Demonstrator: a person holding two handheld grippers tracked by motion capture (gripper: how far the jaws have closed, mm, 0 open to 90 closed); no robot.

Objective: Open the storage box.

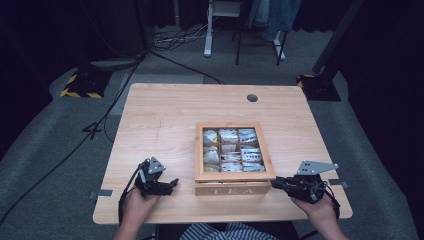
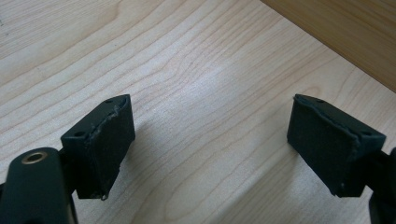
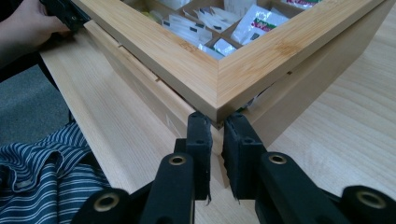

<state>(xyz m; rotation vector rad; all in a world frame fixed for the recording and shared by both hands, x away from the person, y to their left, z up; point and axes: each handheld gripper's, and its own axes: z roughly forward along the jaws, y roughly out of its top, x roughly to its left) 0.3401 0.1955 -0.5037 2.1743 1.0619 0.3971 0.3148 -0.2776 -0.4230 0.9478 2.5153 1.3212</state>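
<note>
In the high view, a wooden tea box point(image 1: 234, 184) stands in the middle of the light wooden table point(image 1: 160, 120), a little toward the lower edge of the frame. Its lid frame has a window, and through it white tea bags point(image 1: 232, 150) are seen in small compartments. The left gripper point(image 1: 171, 183) is in the lower left part, held by a hand and resting near the left side of the box, but apart from it. The right gripper point(image 1: 276, 183) is in the lower right part, and its tip is at the right front corner of the box.

In the left gripper view, the two black pads point(image 2: 109, 142) stand wide apart at the lower left and lower right of the frame. Between them is bare table, and nothing is held. A piece of the box side point(image 2: 345, 32) shows in the upper right corner.

In the right gripper view, the jaws rise from the bottom centre and are almost closed, with a narrow gap between them. Their tips point(image 3: 199, 122) are at the corner of the box lid point(image 3: 219, 81), just under its edge. I cannot tell if they pinch it. A striped sleeve point(image 3: 42, 177) is in the lower left
</note>
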